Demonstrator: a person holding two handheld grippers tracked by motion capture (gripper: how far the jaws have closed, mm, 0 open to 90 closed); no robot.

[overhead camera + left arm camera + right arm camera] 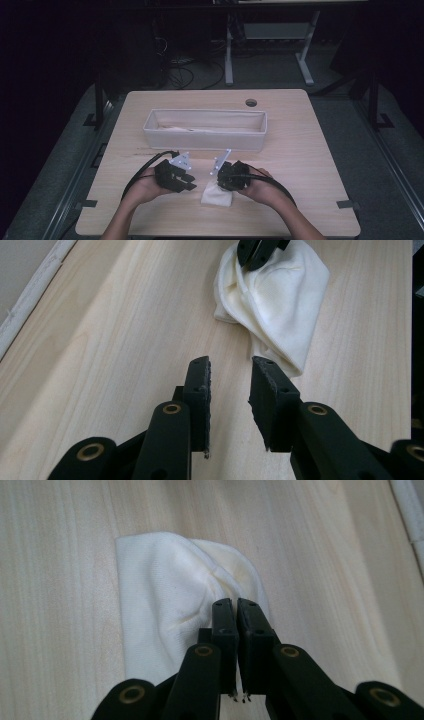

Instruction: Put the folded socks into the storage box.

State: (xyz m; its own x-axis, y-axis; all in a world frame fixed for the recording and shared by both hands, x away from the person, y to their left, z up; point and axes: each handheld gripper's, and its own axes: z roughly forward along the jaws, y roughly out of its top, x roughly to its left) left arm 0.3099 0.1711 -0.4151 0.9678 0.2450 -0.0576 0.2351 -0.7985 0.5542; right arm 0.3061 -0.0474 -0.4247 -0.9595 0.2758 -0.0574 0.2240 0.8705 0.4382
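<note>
The right gripper (235, 605) pinches a fold of the white cloth (165, 595) between its clenched jaws. The left gripper (230, 372) stands parted over bare table (125, 340), the cloth just beyond its tips. Farther off sits the fabric bin (205, 141).

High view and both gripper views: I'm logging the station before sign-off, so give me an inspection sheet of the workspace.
Surface: light wooden table, round hole near far edge.
Job's things: white folded cloth on the near side; some pale fabric lies in the long white fabric bin behind it.
Clutter: nothing seen.
Grippers: right tongs shut, pinching a fold of the cloth; left tongs open, empty, just short of the cloth.
Cables: black cable loops from each gripper.
Surroundings: dark room, desk legs, floor wires.
</note>
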